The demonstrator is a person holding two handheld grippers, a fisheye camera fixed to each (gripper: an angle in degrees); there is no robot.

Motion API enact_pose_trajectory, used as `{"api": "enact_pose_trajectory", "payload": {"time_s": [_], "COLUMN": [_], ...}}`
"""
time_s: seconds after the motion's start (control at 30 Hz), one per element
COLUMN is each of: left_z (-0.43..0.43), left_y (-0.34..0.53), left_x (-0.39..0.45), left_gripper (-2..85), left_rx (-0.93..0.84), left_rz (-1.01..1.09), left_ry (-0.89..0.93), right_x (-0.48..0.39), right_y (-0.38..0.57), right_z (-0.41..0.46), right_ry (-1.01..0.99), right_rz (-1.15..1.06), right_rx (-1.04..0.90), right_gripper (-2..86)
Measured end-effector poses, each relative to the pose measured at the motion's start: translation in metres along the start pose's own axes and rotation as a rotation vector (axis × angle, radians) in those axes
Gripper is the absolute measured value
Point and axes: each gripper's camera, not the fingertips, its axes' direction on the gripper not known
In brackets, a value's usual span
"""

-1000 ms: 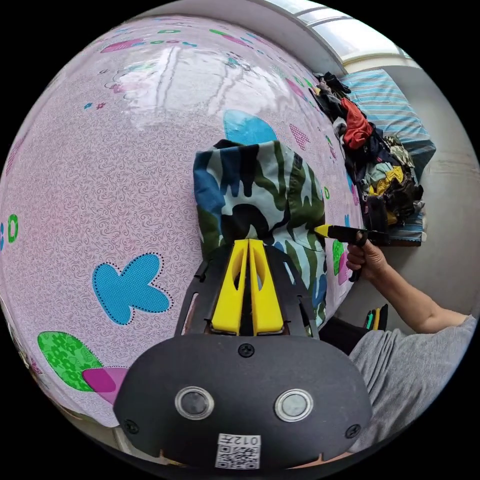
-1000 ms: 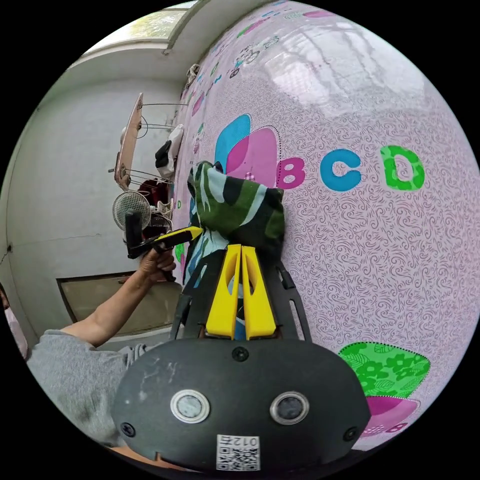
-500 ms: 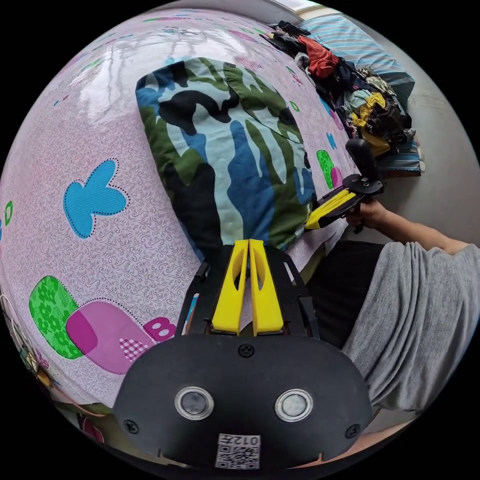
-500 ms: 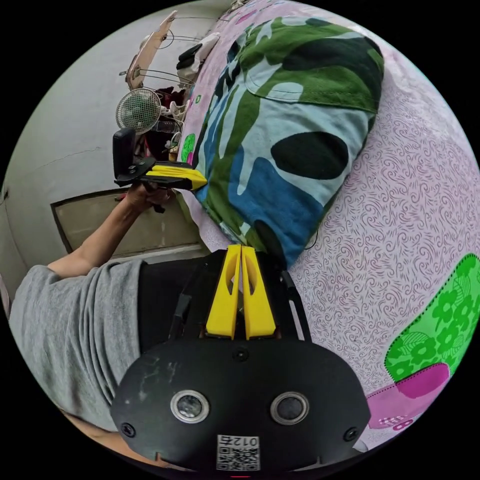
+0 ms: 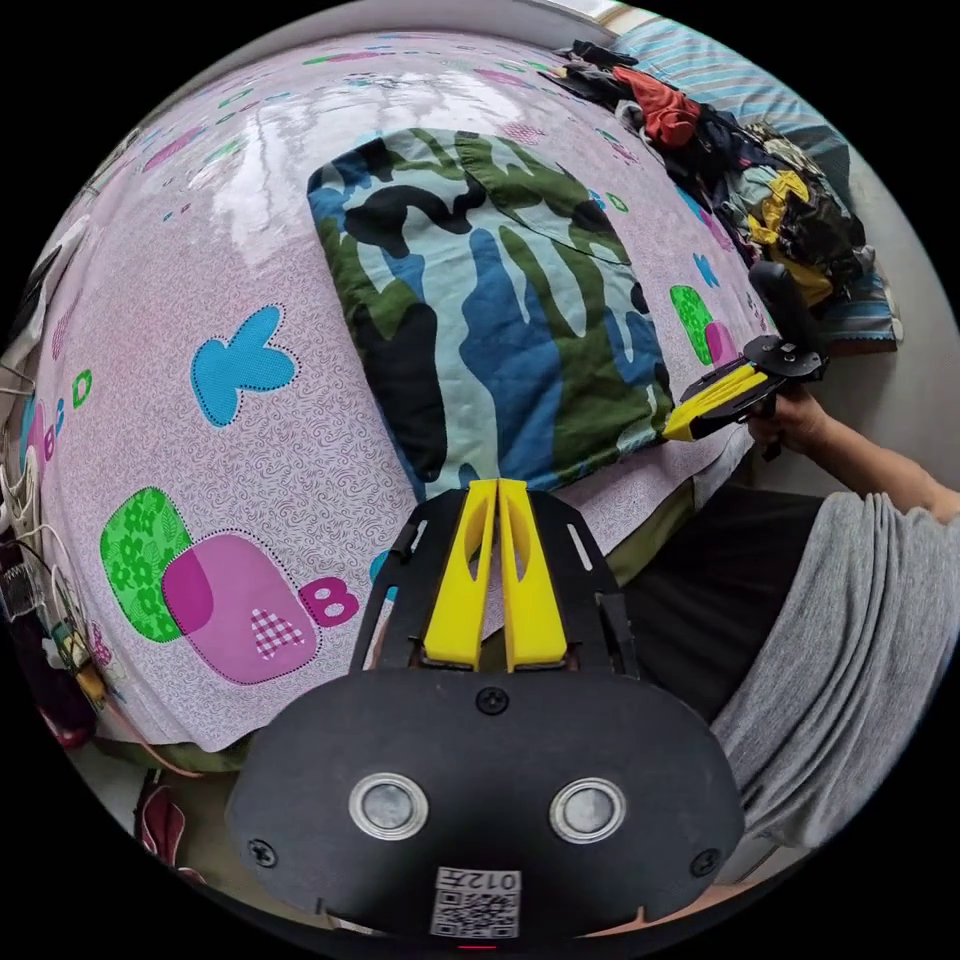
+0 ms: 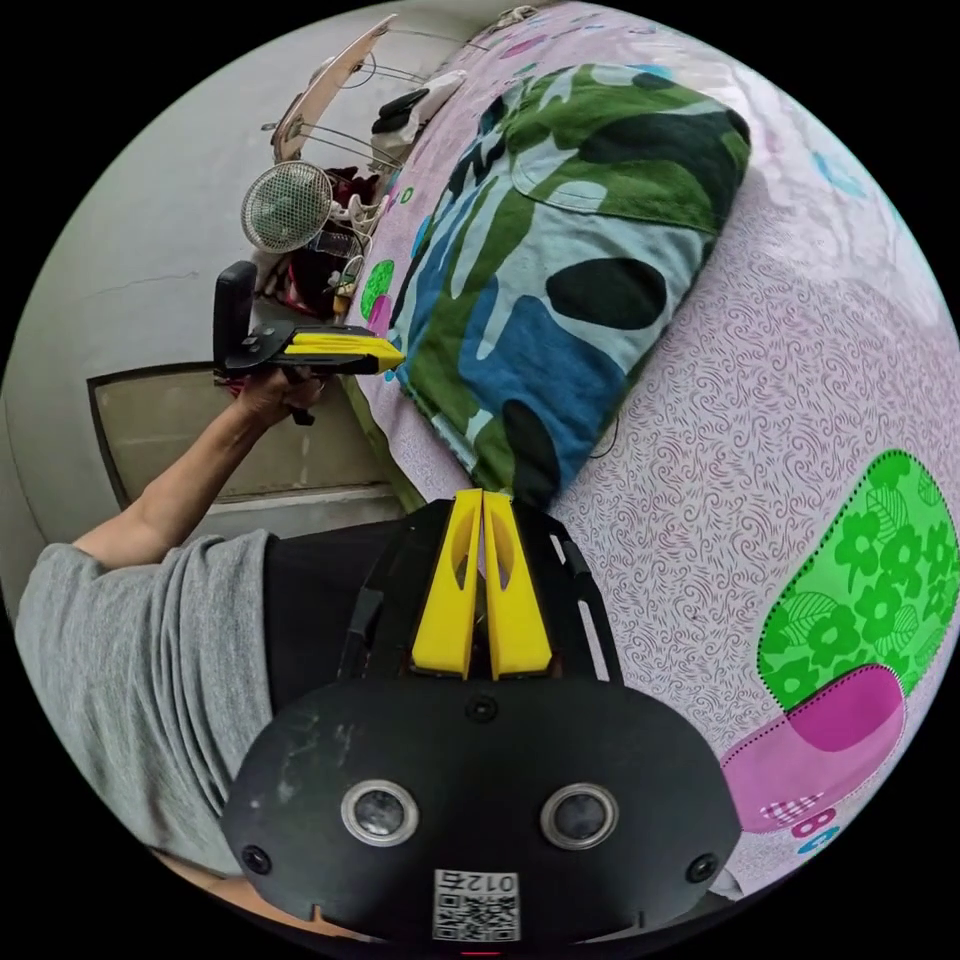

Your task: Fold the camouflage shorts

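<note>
Left tongs (image 5: 497, 487) and right tongs (image 6: 482, 497) together, empty, at near hem of flat camouflage shorts (image 5: 490, 310), bare bedsheet (image 5: 180, 300) alongside.

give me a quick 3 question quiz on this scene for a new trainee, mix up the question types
1. True or false: the camouflage shorts lie flat on the pink patterned sheet.
2. Multiple choice: in the left gripper view, where is the pile of clothes? A) on top of the shorts B) beyond the shorts, at the far end of the sheet C) in the person's lap
3. Fill in: the jaws of the left gripper and of the right gripper are both ____.

Key: 1 true; 2 B; 3 shut, each at the near edge of the shorts; whether they pinch cloth cannot be told.
</note>
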Motion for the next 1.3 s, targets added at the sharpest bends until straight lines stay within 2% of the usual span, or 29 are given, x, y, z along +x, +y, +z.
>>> {"api": "enact_pose_trajectory", "payload": {"time_s": [0.23,0.4,0.57,0.83,1.1,1.3], "left_z": [0.017,-0.003,0.038,0.099,0.169,0.219], "left_y": [-0.009,0.013,-0.015,-0.094,-0.176,-0.218], "left_x": [-0.013,-0.061,-0.121,-0.158,-0.175,-0.173], "left_gripper": [0.2,2.7,8.7,10.9,11.6,10.2], "left_rx": [0.029,0.255,0.198,0.109,0.03,-0.006], "left_rz": [-0.109,-0.257,-0.303,-0.117,0.018,0.089], "left_ry": [0.022,0.166,0.364,0.559,0.736,0.758], "right_x": [-0.026,-0.038,-0.01,-0.028,-0.049,-0.07], "right_y": [-0.028,-0.024,-0.056,-0.134,-0.205,-0.263], "right_z": [0.028,-0.006,-0.004,0.048,0.087,0.121], "right_ry": [-0.002,-0.055,-0.082,-0.121,-0.221,-0.299], "right_rz": [0.013,0.058,0.281,0.379,0.387,0.379], "right_rx": [0.002,0.207,0.348,0.386,0.364,0.34], "right_gripper": [-0.7,1.5,10.0,10.7,11.0,10.5]}}
